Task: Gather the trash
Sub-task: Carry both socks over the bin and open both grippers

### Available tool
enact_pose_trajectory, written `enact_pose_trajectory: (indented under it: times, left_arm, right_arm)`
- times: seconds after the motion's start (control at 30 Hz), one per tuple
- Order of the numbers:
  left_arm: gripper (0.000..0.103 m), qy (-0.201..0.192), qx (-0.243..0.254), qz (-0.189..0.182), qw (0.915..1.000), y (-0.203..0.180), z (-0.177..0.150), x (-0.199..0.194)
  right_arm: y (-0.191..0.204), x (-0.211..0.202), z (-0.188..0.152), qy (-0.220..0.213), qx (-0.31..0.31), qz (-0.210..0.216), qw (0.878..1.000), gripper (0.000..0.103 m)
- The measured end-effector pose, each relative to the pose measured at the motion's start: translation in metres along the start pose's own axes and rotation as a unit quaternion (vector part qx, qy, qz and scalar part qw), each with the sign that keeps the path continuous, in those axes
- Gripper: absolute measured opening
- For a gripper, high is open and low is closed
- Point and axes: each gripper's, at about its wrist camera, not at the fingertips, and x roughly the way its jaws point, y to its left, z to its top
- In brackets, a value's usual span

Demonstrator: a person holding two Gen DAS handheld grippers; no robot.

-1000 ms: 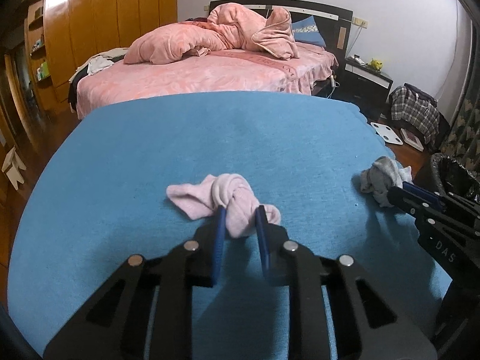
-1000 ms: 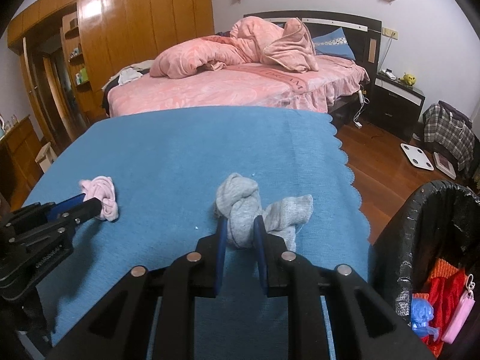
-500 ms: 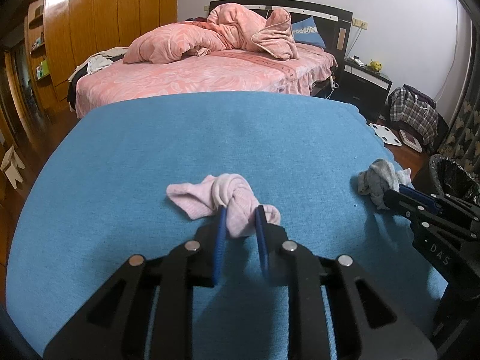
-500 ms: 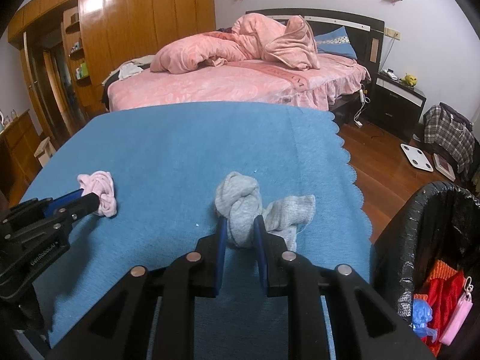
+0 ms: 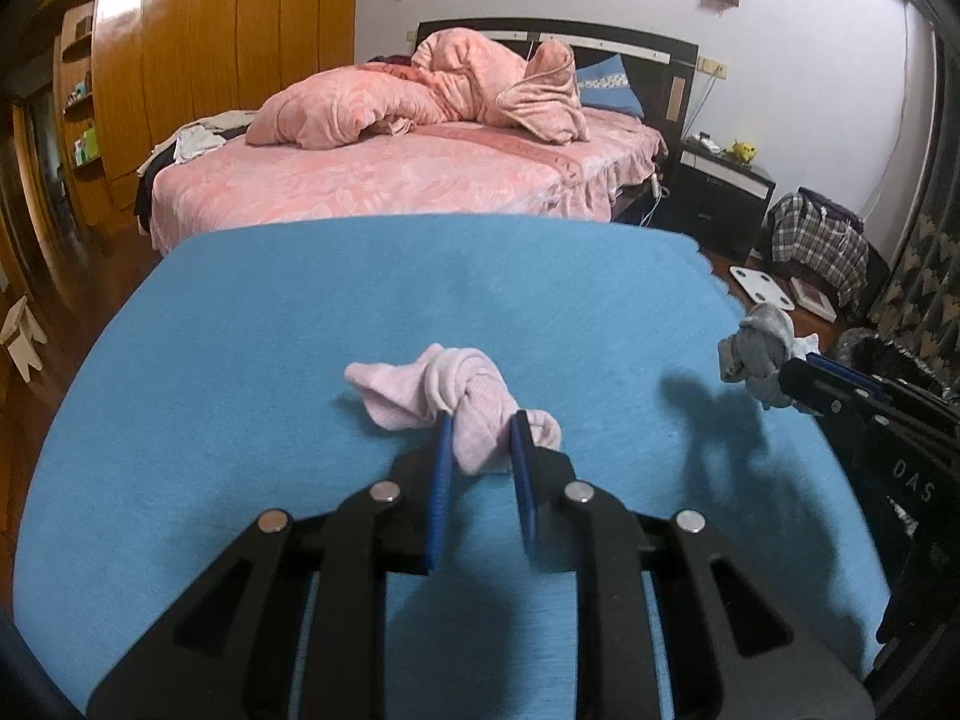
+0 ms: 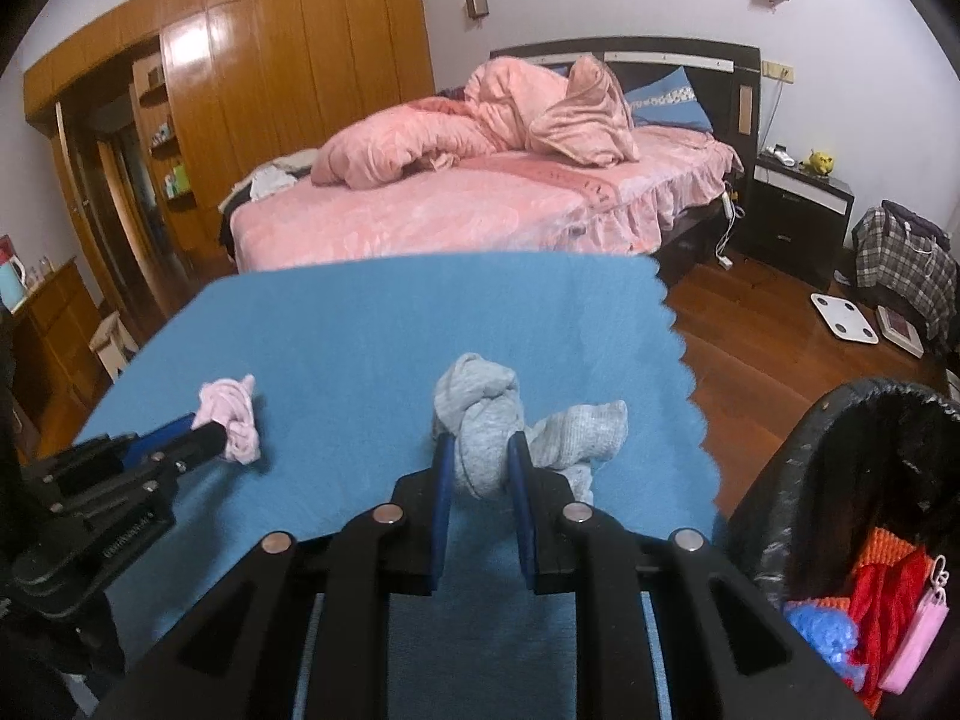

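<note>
My left gripper (image 5: 480, 426) pinches the pink sock (image 5: 456, 396). My right gripper (image 6: 480, 450) clamps the grey sock (image 6: 486, 414), with the bin (image 6: 840, 480) on its right.

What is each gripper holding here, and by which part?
The left gripper clamps the knotted pink sock at its knot. The right gripper clamps the knotted grey sock at its knot.

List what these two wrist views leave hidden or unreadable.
- Bin: its bottom and far side are cut off by the right view's edge, and its dark liner hides how full it is; the left view shows only a sliver.
- Pink sock and grey sock: the undersides are hidden by the fingers and the cloth.
- Hands: out of both views, behind the cameras.
- Nightstand items: too small to identify.
</note>
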Motion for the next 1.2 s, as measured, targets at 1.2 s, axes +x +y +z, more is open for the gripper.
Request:
enact_pose_trajectory:
  times: [1.2]
  left_arm:
    - [0.019, -0.044, 0.101, -0.169, 0.9794, -0.218, 0.006, -0.069]
  right_arm:
    - [-0.162, -0.171, -0.002, -0.099, 0.075, -0.15, 0.981, 0.018]
